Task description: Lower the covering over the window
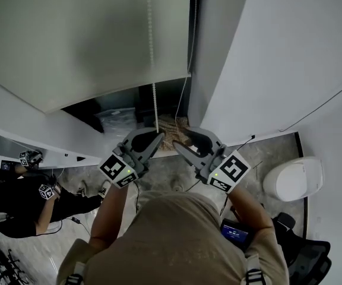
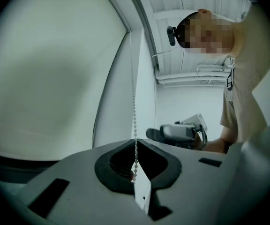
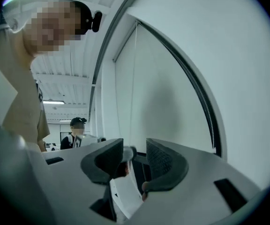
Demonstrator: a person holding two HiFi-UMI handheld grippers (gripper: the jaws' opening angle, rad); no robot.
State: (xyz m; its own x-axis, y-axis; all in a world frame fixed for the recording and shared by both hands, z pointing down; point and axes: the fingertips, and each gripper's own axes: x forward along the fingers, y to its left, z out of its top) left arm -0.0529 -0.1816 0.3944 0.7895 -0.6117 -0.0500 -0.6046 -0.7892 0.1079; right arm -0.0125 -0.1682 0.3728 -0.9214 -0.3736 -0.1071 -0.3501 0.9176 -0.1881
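Note:
A pale roller blind (image 1: 70, 34) covers the upper part of the window, with a dark gap below its bottom edge. A white bead chain (image 1: 154, 100) hangs down beside it. My left gripper (image 1: 161, 136) is shut on the bead chain (image 2: 134, 111), which runs straight up from between the closed jaws of the left gripper (image 2: 136, 140) along the blind (image 2: 46, 78). My right gripper (image 1: 181, 139) is just right of the left one, pointing at the window. The right gripper (image 3: 135, 146) stands open with no chain between its pads.
A thin white cord (image 1: 189, 58) hangs along the window frame right of the chain. A white wall (image 1: 278, 58) runs on the right. On the floor are a white round bin (image 1: 293, 180) and a black chair (image 1: 307, 254). Another person (image 1: 16, 200) sits at lower left.

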